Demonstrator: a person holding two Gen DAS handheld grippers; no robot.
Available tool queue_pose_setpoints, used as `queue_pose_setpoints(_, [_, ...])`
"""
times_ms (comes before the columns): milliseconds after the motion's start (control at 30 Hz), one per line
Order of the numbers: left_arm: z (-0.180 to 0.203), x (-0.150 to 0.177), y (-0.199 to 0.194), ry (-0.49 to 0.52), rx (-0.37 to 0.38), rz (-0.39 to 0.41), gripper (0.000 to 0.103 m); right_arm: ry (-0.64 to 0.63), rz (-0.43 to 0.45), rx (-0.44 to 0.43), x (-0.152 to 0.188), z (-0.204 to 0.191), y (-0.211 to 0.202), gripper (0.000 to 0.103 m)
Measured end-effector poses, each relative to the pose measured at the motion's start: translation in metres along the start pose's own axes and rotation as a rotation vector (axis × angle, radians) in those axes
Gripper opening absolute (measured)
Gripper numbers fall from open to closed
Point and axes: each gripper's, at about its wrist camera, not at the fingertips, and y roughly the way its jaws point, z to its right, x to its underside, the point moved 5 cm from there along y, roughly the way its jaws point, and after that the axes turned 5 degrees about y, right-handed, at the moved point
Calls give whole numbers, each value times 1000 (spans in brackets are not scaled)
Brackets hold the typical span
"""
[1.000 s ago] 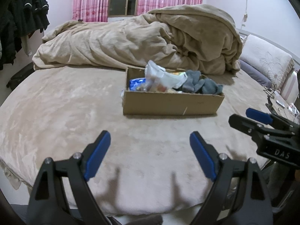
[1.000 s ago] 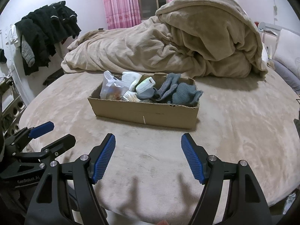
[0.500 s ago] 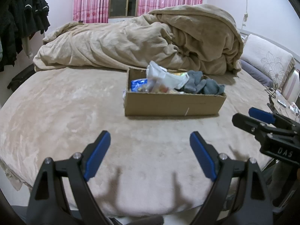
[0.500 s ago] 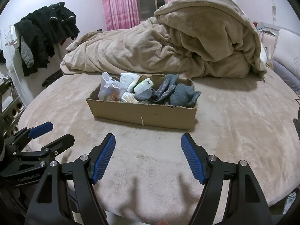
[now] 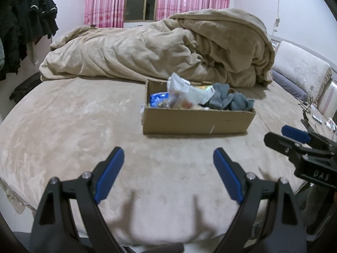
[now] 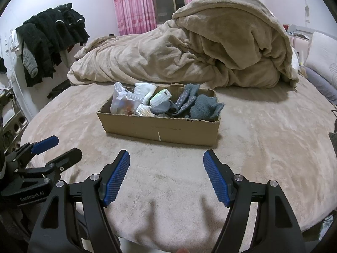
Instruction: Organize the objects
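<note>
We have both tools hovering over the near edge of the bed [image 5: 63, 126], nothing held. Left gripper [image 5: 168, 164]: jaws spread wide, blue pads [image 5: 108, 175] facing each other with bare bedspread between them. Right gripper [image 6: 166, 168]: same, jaws spread wide, empty. Each tool shows at the side of the other's view.

Cardboard box [image 6: 160, 128] sits near the middle of the bed, well ahead of both grippers, long side toward us, just in front of the heaped tan duvet [image 6: 189, 52] that fills the far edge.

Box contents, from the right wrist view:
- clear plastic bag [image 6: 122, 103] at the left end, upright, with small items inside that we can't identify
- white sock [image 6: 145, 91] leaning behind it
- small white-and-green pack [image 6: 160, 98] in the middle, tilted
- grey socks [image 6: 195, 105] piled at the right end, one with grip dots

The left wrist view also shows a blue packet [image 5: 158, 99] low at the left end of the box; that view is slightly blurred.

Dark clothes [image 6: 50, 40] hang off the left side of the bed, pink curtains [image 6: 134, 2] on the back wall, pillow [image 5: 299, 71] at the right edge.
</note>
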Motion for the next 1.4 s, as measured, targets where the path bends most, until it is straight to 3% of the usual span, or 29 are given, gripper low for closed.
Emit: queue_pose_setpoints(1400, [6, 2, 0, 20, 1, -8, 88, 7, 0, -2, 1, 0, -3, 76])
